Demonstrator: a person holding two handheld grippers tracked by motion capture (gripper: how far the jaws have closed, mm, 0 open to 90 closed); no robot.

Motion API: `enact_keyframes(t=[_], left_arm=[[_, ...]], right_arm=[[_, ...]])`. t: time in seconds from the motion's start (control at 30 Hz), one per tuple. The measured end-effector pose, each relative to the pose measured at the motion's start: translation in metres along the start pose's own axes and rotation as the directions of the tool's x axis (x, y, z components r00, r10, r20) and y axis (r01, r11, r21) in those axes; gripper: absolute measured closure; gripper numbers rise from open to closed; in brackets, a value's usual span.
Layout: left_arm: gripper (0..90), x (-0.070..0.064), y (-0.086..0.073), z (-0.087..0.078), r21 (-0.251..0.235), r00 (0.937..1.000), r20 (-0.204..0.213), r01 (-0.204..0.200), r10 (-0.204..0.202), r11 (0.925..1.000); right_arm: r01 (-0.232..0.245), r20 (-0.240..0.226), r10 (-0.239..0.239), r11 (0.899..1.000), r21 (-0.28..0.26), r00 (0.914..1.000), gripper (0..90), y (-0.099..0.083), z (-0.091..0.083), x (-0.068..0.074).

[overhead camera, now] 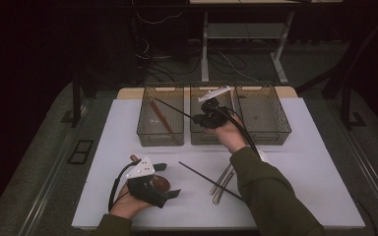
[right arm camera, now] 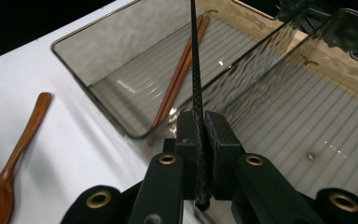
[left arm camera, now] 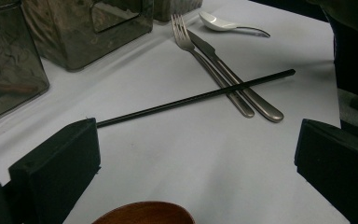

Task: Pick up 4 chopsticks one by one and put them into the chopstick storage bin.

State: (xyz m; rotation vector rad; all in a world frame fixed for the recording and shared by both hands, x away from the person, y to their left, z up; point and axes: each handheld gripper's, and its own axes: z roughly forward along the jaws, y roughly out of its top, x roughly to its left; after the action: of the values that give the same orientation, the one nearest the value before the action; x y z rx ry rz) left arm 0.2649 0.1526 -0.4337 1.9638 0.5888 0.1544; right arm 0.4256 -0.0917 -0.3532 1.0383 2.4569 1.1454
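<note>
Black chopstick clamped between right gripper jaws, held over the leftmost bin (brown chopsticks inside). Left gripper spread wide, empty, above wooden spoon; second black chopstick crosses fork and knife.

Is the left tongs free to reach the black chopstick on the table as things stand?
Probably yes: the left tongs are open, and bare table lies between them and the black chopstick, which rests across a fork and knife.

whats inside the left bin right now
The left bin holds two brown wooden chopsticks lying on its ribbed floor. The black chopstick clamped in the right gripper crosses above it, hiding a thin strip.
</note>
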Motion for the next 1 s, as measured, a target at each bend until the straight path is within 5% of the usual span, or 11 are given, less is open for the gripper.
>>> enact_keyframes(t=[1.0], left_arm=[[0.0, 0.0, 0.001, 0.0, -0.021, 0.9998, 0.021, 0.003, -0.003, 0.9998]], right_arm=[[0.003, 0.112, -0.021, 0.988, 0.153, 0.9935, 83.6, 0.056, 0.088, 0.021]])
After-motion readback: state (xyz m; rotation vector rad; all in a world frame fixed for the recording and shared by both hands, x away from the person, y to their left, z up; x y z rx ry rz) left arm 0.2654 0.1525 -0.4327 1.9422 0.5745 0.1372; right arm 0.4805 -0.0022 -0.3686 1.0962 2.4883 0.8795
